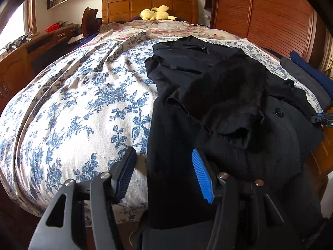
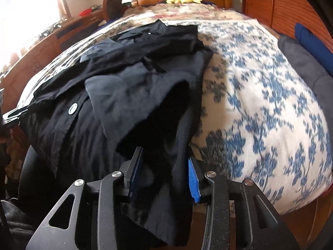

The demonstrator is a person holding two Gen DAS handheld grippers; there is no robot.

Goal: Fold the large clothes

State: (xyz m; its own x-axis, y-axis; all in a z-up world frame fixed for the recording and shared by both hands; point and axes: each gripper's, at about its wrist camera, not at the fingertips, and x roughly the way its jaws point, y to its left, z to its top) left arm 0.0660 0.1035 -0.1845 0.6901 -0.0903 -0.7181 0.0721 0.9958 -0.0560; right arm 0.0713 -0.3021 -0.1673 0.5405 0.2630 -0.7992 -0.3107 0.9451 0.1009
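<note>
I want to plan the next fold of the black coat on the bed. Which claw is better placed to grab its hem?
Likely the right claw: its open jaws already straddle the black coat. The left claw, also open, sits at the coat's side edge, one finger over the bedspread.

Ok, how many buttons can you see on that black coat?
1. A single round button sits on the black coat front, near the foot-end edge of the bed. Folds of fabric may hide others.
</note>
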